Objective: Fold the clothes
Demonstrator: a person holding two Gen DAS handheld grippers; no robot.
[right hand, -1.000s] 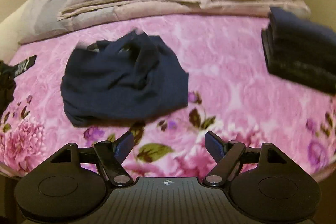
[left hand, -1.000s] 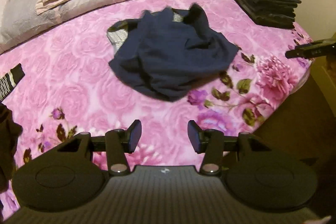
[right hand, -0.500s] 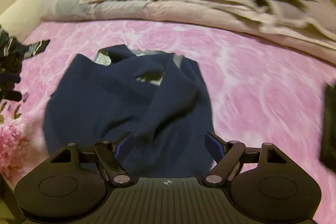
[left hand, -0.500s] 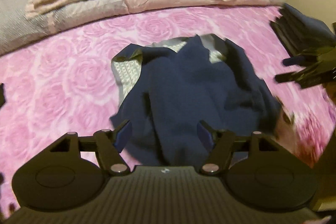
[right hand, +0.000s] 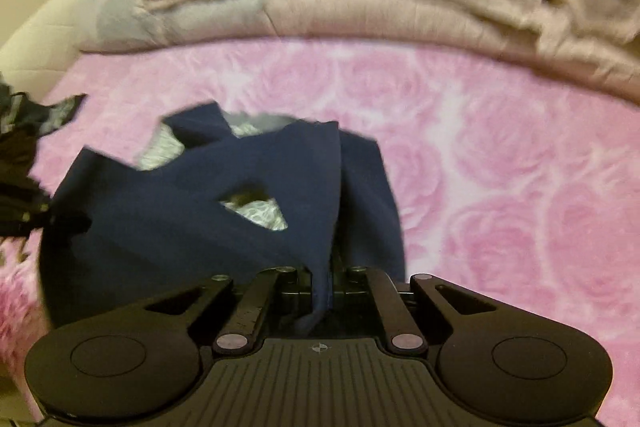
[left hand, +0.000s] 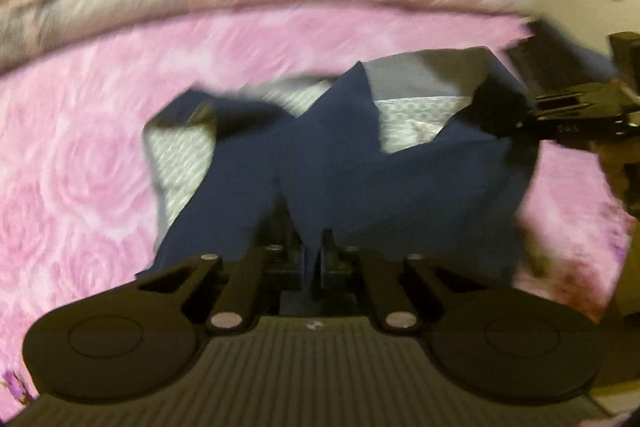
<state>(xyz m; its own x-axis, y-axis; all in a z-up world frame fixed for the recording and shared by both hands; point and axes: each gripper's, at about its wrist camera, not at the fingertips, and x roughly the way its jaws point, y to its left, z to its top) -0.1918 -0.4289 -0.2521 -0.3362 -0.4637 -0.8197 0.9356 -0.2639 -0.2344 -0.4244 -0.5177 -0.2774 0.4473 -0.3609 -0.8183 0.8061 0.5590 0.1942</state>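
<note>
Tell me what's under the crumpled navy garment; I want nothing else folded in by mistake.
Around the navy garment only the pink rose-print bedspread shows. Its pale patterned lining shows at openings. Anything beneath its middle is covered.

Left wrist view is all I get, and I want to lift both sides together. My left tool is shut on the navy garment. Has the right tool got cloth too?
Observer: Yes. The right wrist view shows the right tool shut on a fold of the navy garment. The fold hangs down through its closed jaws.
Operator: Anything near the garment that I could drag along?
Observer: A dark striped cloth lies on the pink bedspread, close to the garment's far left corner. The blur hides whether they touch.
</note>
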